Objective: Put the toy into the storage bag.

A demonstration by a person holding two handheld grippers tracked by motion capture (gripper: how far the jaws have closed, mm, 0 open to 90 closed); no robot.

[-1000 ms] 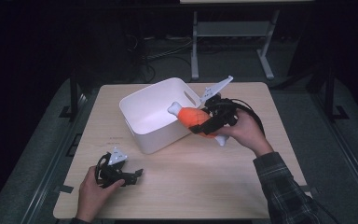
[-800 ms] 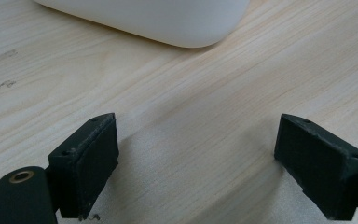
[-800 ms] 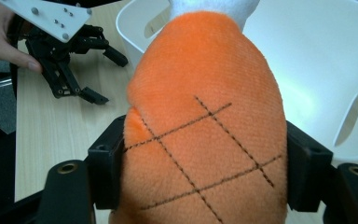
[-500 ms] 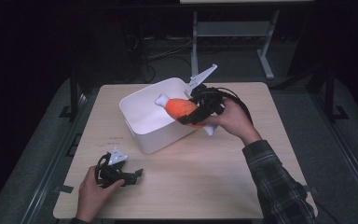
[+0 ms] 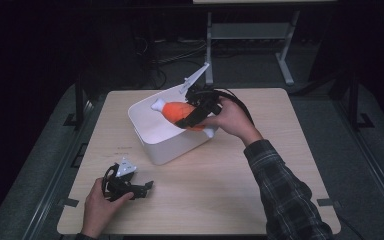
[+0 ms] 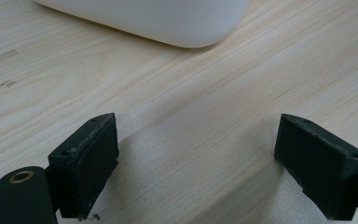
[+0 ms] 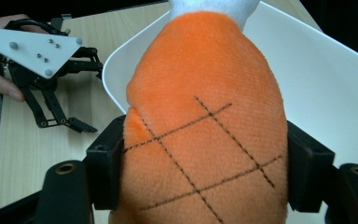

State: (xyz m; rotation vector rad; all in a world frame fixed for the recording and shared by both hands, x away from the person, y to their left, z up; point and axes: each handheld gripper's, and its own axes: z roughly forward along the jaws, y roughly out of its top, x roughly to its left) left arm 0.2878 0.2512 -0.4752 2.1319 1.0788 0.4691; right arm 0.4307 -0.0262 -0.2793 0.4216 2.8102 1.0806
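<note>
The orange plush toy (image 5: pixel 182 111) has a white end and thin dark stitched lines that cross on its side. It is up in the air over the white tub (image 5: pixel 166 131), with its white end pointing toward the far left corner of the table (image 5: pixel 220 175). The right gripper (image 5: pixel 192 116) holds the toy. Its two black jaws press on the toy's two sides, and the soft body bulges out between them. In the right gripper view the toy (image 7: pixel 205 121) is very big and close, with the white tub (image 7: pixel 321 74) under and behind it.

The white tub sits on the far half of the table, a bit left of the middle. It is turned, so one corner points toward the near edge. A hand (image 5: pixel 232 120) in a checked sleeve holds the right gripper from the right side.

The left gripper (image 5: pixel 142 189) rests low on the table near the near left corner, held by the other hand (image 5: pixel 100 207). Its jaws are spread wide apart and there is nothing between them, just bare wood. In the left gripper view a rounded corner of the tub (image 6: pixel 168 21) is a little way ahead of the jaws
</note>
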